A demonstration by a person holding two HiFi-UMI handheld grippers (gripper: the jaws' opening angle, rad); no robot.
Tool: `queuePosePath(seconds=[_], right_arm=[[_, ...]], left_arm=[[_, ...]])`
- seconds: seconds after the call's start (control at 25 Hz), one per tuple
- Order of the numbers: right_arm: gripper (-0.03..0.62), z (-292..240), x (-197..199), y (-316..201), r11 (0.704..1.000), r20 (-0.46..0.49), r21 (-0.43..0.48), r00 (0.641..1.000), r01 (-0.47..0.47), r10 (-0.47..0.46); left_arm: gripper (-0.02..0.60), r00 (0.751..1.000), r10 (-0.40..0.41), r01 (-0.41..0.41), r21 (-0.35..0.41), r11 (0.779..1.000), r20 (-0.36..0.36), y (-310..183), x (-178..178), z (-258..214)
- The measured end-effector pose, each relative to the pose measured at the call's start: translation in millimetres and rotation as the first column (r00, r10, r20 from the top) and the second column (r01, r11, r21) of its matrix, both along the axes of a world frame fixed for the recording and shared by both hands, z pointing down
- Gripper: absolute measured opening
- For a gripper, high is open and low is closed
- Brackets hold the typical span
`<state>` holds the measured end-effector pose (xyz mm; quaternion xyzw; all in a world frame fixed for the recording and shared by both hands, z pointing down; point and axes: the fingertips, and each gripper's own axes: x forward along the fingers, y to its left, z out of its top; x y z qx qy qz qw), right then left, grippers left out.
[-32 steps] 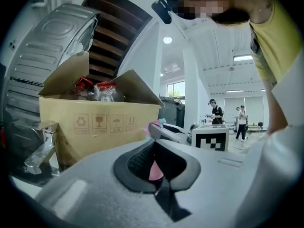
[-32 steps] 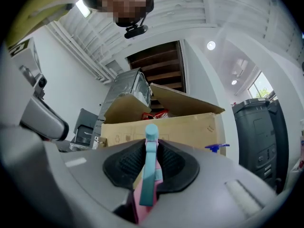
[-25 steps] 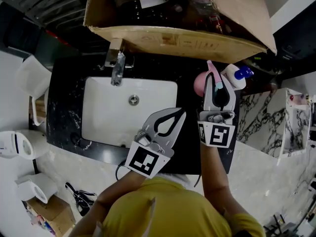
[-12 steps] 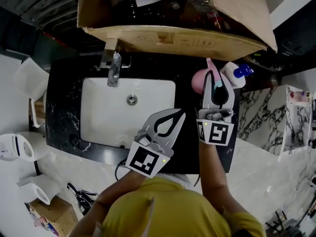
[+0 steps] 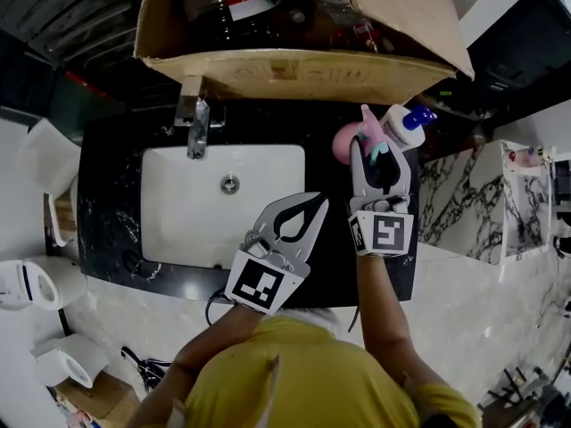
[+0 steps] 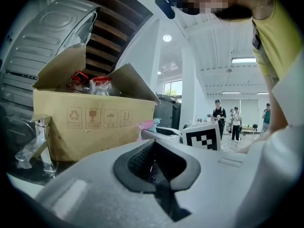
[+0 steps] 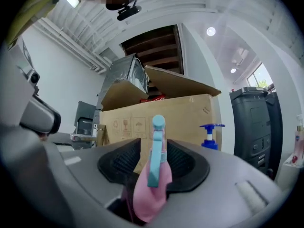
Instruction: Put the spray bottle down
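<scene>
A pink spray bottle [image 5: 344, 141] with a teal trigger head [image 7: 156, 146] stands on the black counter [image 5: 107, 194], right of the sink and in front of the cardboard box. My right gripper [image 5: 381, 145] reaches level around it. Its jaws are opening, and the bottle [image 7: 152, 189] stands between them with a gap at each pad. My left gripper [image 5: 312, 203] hovers over the front right corner of the sink, shut and holding nothing. Its own view shows the jaws [image 6: 154, 148] meeting and a bit of the pink bottle [image 6: 146, 126] beyond them.
An open cardboard box [image 5: 294, 69] full of bottles fills the back of the counter. A white pump bottle [image 5: 406, 125] with a blue top stands just right of the spray bottle. The white sink [image 5: 187, 203] and faucet [image 5: 196, 123] lie to the left.
My right gripper has sunk a little with the spray bottle and its jaws have spread apart around it. The left gripper has stayed where it was.
</scene>
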<state>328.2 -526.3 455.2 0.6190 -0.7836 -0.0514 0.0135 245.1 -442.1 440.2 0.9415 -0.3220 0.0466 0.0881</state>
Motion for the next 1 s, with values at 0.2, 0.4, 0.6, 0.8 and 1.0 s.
queuePosePath(seconds=[0.2, 0.4, 0.6, 0.8, 1.0], right_arm=[[0.179, -8, 0, 21, 0.999, -0.039, -0.036, 0.999, -0.029, 0.027], [0.178, -8, 1, 57, 0.992, -0.025, -0.104, 0.998, -0.067, 0.064], [0.073, -13, -1, 97, 0.985, -0.074, -0.146, 0.994, -0.093, 0.083], [0.000, -41, 1, 127, 0.984, -0.069, -0.117, 0.990, -0.131, 0.124], [0.000, -73, 4, 151, 0.981, -0.037, -0.085, 0.984, -0.177, 0.174]], left_arm=[[0.003, 1.000, 0.007, -0.006, 0.011, 1.000, -0.029, 7, -2, -9], [0.003, 0.999, 0.008, -0.007, 0.029, 1.000, -0.045, 12, -7, -20], [0.003, 0.999, -0.013, 0.017, 0.082, 0.996, -0.050, 17, -12, -33], [0.003, 0.999, -0.023, 0.027, 0.101, 0.995, -0.040, 27, -17, -43], [0.002, 0.999, -0.032, 0.038, 0.122, 0.992, -0.043, 37, -19, -55]])
